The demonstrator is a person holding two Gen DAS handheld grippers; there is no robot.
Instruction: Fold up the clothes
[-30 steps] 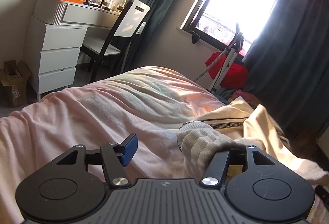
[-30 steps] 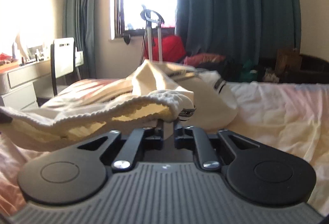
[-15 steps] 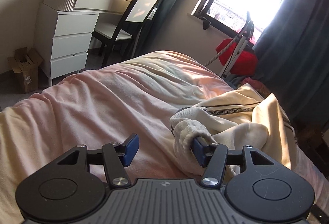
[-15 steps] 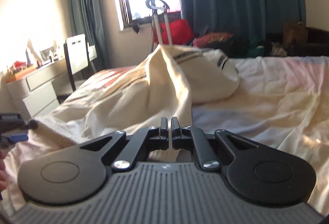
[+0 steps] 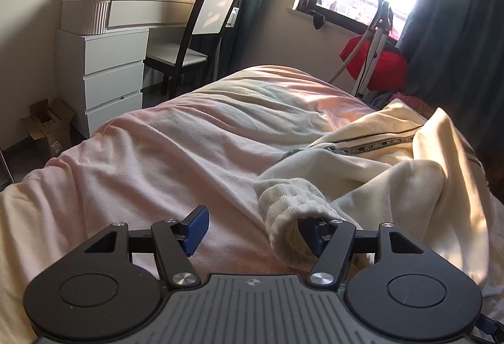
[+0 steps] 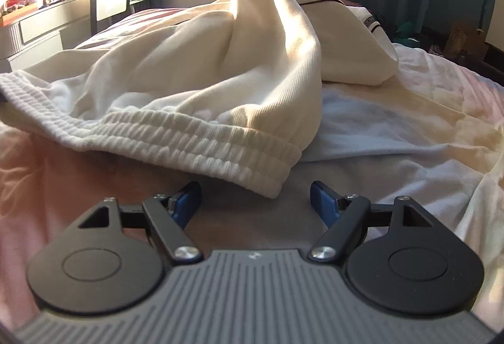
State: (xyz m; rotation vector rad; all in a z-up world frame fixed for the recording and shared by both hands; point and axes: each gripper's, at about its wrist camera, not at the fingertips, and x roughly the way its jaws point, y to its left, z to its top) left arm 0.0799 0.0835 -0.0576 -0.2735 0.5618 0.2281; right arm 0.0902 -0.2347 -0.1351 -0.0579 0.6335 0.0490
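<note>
Cream trousers (image 6: 201, 66) lie on our bed (image 5: 176, 154); our right gripper (image 6: 255, 195) has just sprung wide off them, our left gripper (image 5: 256, 229) widening, waistband (image 5: 293, 211) against one pad.

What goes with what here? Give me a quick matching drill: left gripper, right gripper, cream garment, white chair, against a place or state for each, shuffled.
Things:
1. left gripper
2. right gripper
3. cream garment
4. white chair

Places or states:
A. stands at the dressing table
B. open, ribbed cuff hooked over one finger
C. lies heaped on the bed
D. jaws just opened wide, nothing between the pads, ribbed hem just ahead

Pairs: 1-B, 2-D, 3-C, 4-A
</note>
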